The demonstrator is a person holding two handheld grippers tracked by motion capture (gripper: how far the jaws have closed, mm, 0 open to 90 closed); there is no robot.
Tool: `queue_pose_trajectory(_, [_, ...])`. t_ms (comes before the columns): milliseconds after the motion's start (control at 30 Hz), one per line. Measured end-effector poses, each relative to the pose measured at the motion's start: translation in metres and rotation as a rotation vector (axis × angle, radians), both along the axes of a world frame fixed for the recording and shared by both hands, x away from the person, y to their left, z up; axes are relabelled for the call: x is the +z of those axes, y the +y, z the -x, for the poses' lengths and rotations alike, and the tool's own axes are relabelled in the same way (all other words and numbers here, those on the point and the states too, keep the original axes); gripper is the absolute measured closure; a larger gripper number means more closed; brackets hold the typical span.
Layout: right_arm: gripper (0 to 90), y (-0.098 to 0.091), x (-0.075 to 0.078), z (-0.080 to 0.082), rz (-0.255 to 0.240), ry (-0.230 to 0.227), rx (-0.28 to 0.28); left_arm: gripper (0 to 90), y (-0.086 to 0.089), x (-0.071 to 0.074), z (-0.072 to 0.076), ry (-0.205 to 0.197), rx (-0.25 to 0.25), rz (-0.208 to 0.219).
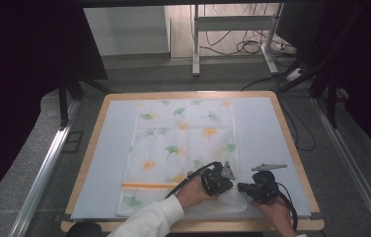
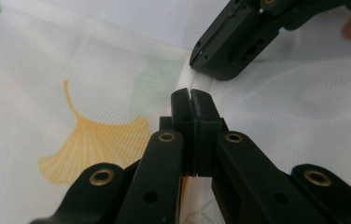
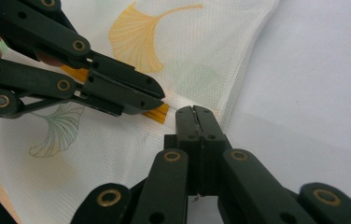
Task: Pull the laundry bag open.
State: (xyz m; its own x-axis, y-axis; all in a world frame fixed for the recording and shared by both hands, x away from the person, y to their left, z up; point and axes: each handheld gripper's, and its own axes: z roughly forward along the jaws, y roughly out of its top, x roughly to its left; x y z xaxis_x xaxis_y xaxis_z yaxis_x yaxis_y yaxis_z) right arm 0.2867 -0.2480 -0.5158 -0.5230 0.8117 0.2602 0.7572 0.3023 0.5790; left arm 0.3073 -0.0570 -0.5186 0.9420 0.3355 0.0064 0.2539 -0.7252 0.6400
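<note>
A white cloth (image 1: 183,138) printed with green and orange ginkgo leaves lies flat on a pale blue mat (image 1: 107,163). Both grippers meet at its right edge near the front corner, where an orange stripe (image 3: 157,113) ends. My left gripper (image 1: 230,183) (image 2: 191,93) points right, its jaws shut on a raised ridge of the cloth (image 2: 71,70) hem. My right gripper (image 1: 241,187) (image 3: 194,109) points left, shut on the cloth (image 3: 201,46) edge. In each gripper view the other gripper's shut tip sits close by: the right gripper (image 2: 196,59), the left gripper (image 3: 161,99).
The mat covers a wooden table (image 1: 86,153). A white sleeve (image 1: 149,219) comes in at the bottom. Bare mat (image 1: 262,133) lies right of the cloth. Beyond the table stand a white metal frame (image 1: 196,44) and floor cables (image 1: 247,47); metal rails (image 1: 40,173) run along both sides.
</note>
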Motion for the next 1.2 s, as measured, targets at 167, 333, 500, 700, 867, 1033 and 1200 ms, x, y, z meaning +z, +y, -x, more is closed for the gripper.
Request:
queue_pose_trajectory(167, [90.0,0.0,0.0,0.0,0.005,-0.003,0.006,90.0,0.006,-0.001,0.0,0.01,0.007,0.013])
queue_pose_trajectory(333, [90.0,0.0,0.0,0.0,0.004,-0.003,0.008,90.0,0.01,-0.001,0.0,0.017,0.011,0.011])
queue_pose_trajectory(500, [90.0,0.0,0.0,0.0,0.007,-0.005,0.011,90.0,0.016,0.0,0.001,0.017,0.016,0.006])
queue_pose_trajectory(700, [90.0,0.0,0.0,0.0,0.009,-0.008,0.014,90.0,0.024,-0.001,0.002,0.021,0.028,0.007])
queue_pose_trajectory(867, [90.0,0.001,0.0,0.0,0.014,-0.01,0.017,90.0,0.032,-0.002,0.003,0.029,0.04,0.023])
queue_pose_trajectory(1033, [90.0,0.001,0.0,0.001,0.014,-0.012,0.015,90.0,0.037,-0.001,0.006,0.028,0.045,0.017])
queue_pose_trajectory(1200, [90.0,0.001,0.001,0.0,0.018,-0.01,0.018,90.0,0.042,-0.001,0.005,0.039,0.051,0.019])
